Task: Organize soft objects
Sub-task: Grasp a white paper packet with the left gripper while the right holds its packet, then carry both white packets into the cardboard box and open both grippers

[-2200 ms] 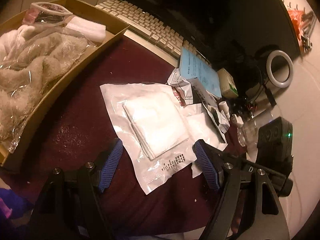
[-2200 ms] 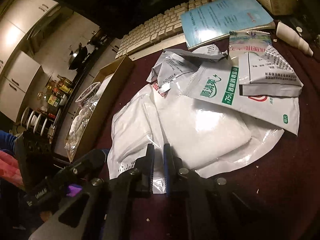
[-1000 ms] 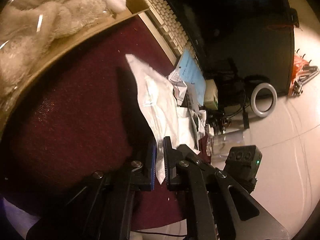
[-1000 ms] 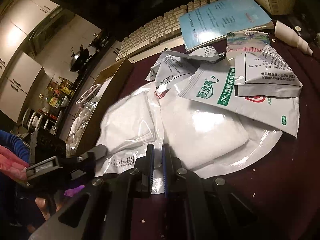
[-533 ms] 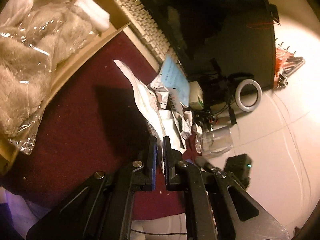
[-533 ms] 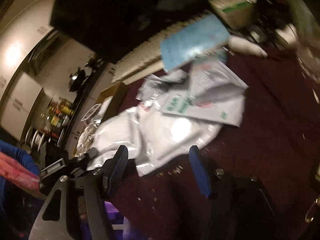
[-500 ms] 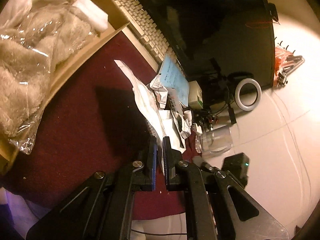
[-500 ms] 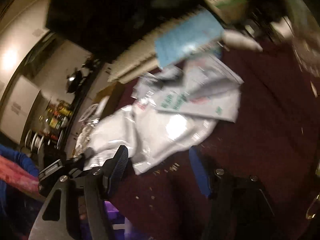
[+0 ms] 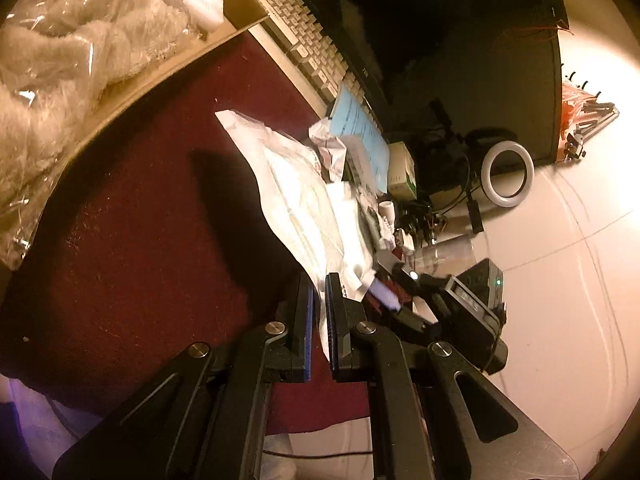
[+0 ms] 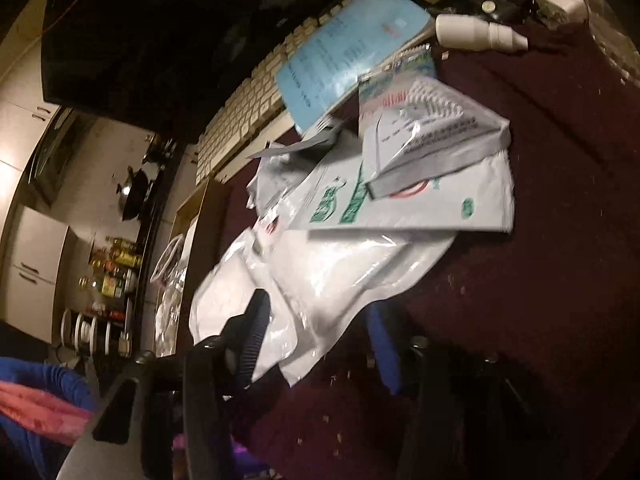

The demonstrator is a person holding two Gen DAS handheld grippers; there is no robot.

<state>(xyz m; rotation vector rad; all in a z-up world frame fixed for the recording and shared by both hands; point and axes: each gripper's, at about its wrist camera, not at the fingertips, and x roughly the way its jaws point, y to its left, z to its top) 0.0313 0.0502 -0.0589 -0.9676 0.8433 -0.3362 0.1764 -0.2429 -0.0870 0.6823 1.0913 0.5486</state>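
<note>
My left gripper [image 9: 319, 312] is shut on the near edge of a white sealed gauze packet [image 9: 296, 196] and holds it tilted up off the dark red cloth. The same packet [image 10: 228, 300] shows in the right wrist view, lifted at the left. My right gripper [image 10: 320, 344] is open and empty, its fingers either side of the edge of a second white packet [image 10: 348, 272] lying on the cloth. A cardboard box [image 9: 132, 96] at the left holds a fluffy white item in clear plastic [image 9: 68, 44].
More packets and a wipes pack [image 10: 404, 200] lie in a pile, with a boxed item [image 10: 436, 140] on top. A blue booklet [image 10: 344, 52] rests on a keyboard [image 9: 304, 44]. A white bottle [image 10: 476, 34], ring light [image 9: 507, 178] and cables crowd the far edge.
My left gripper closed on the gauze packet and lifted its edge off the cloth. My right gripper opened, let go of its packet and drew back and down.
</note>
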